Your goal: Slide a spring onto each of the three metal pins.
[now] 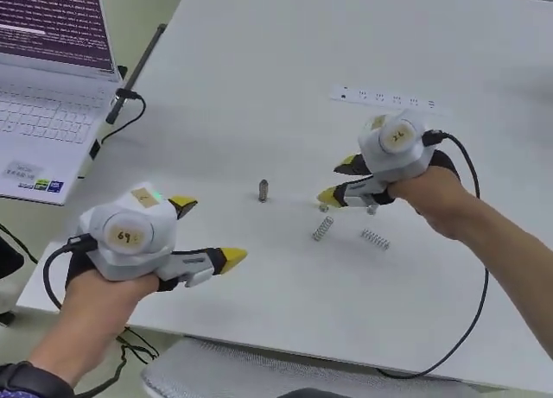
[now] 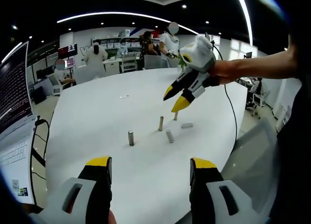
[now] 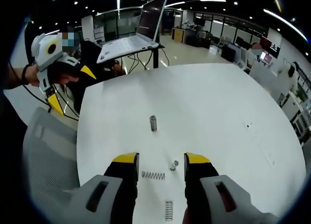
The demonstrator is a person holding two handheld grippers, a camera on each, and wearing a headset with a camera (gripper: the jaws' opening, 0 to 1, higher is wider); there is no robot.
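Observation:
On the white table [image 1: 259, 87] one upright metal pin [image 1: 263, 190] [image 2: 130, 138] [image 3: 153, 123] stands alone; its side looks ribbed in the right gripper view. A second pin [image 1: 325, 208] [image 2: 161, 123] [image 3: 173, 165] stands just ahead of my right gripper's fingertips, and a third [image 1: 372, 210] [image 2: 176, 115] is under that gripper. Two loose springs lie flat, one [image 1: 322, 228] [image 2: 170, 136] [image 3: 153, 175] beside the second pin and the other [image 1: 374, 238] [image 2: 187, 125] [image 3: 168, 210] farther right. My right gripper [image 1: 337, 180] [image 3: 160, 161] is open and empty. Near the front left edge my left gripper [image 1: 207, 232] [image 2: 151, 163] is open and empty.
An open laptop [image 1: 43, 113] sits at the table's left edge with a black cable [image 1: 130, 96] beside it. A white power strip [image 1: 384, 97] lies at the back right. A grey chair [image 1: 216, 372] stands below the front edge. People stand far off in the room.

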